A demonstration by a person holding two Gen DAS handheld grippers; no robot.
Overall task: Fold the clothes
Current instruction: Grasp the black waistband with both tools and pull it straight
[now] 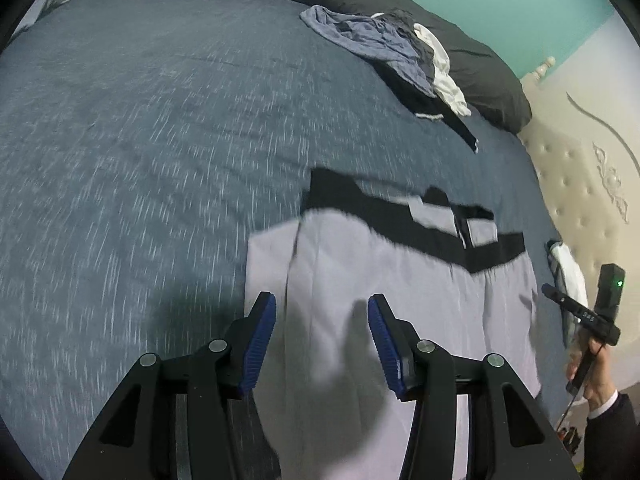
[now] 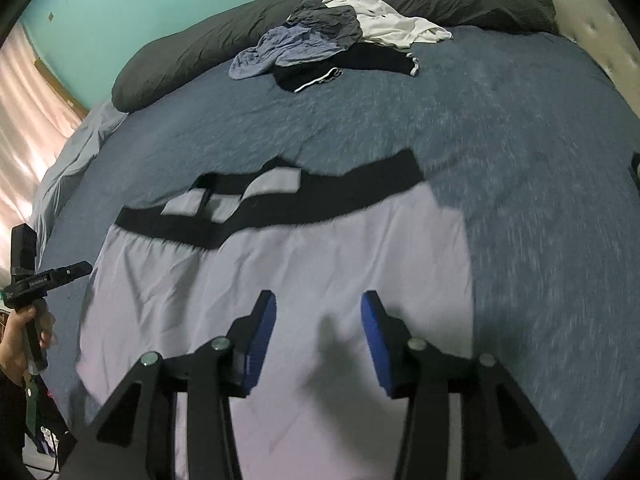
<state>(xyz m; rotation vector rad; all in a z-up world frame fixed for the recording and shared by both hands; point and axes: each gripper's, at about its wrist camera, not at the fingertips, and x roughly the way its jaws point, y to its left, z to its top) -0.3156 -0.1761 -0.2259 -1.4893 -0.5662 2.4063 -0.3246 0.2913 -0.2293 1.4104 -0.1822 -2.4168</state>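
A light grey garment (image 1: 400,280) with a black waistband (image 1: 400,216) lies spread flat on the blue bed cover (image 1: 140,160). The left wrist view looks down on its left part, and my left gripper (image 1: 322,306) hangs open just above it with nothing between the blue pads. The right wrist view has the same garment (image 2: 280,272) and its black band (image 2: 280,200). Above the cloth my right gripper (image 2: 318,302) is open too and holds nothing. The other gripper (image 1: 580,312) shows at the right edge, held by a hand (image 1: 596,384).
A heap of unfolded clothes (image 1: 384,48), blue, black and white, lies at the far side by a dark pillow roll (image 1: 440,20). A small white item (image 1: 568,268) lies near the padded cream headboard (image 1: 580,184). In the right wrist view the heap (image 2: 328,36) sits far ahead.
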